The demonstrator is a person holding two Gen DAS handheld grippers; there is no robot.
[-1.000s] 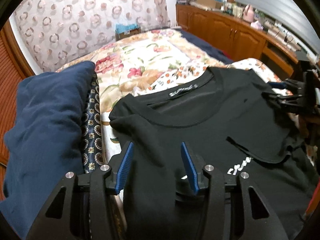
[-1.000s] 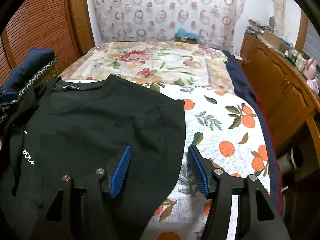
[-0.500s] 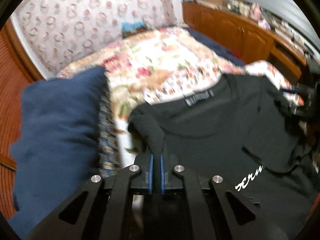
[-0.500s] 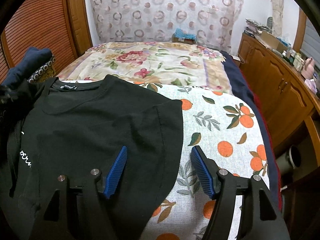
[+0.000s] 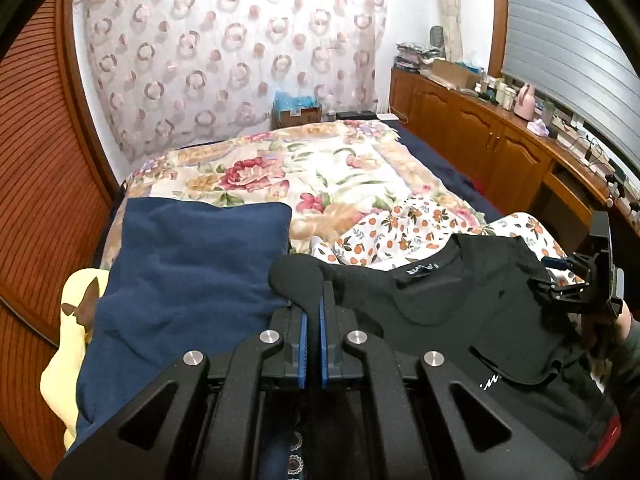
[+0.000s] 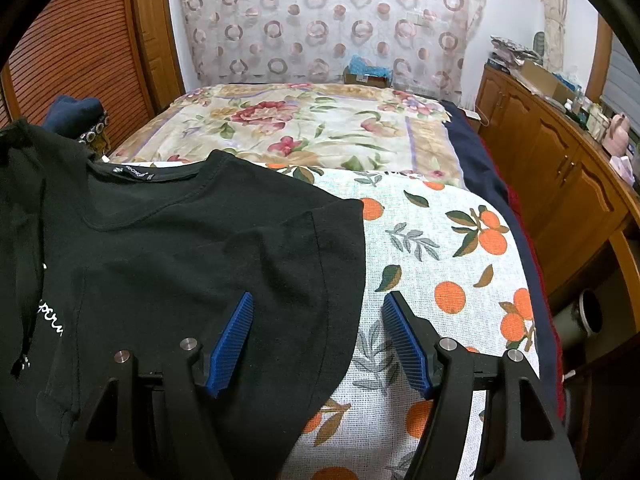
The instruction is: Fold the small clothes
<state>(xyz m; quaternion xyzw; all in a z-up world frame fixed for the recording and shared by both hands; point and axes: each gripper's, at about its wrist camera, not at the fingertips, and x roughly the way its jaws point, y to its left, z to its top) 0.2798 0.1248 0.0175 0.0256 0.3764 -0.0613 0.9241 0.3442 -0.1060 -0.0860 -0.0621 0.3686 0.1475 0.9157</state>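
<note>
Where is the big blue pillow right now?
In the left wrist view the blue pillow lies on the left side of the bed, just left of the black T-shirt, with the flowery blanket behind it.

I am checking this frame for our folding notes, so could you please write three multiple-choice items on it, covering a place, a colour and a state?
1. Where does the navy cushion lie relative to the black T-shirt in the left wrist view?
A left
B right
C on top

2. What colour are the fruits printed on the sheet?
A purple
B orange
C green

3. What is the left gripper doing?
A standing open
B pinching shirt fabric
C holding the cushion

Answers: 1 A, the cushion fills the left side. 2 B, orange rounds show. 3 B, black cloth bulges past the shut pads.
</note>
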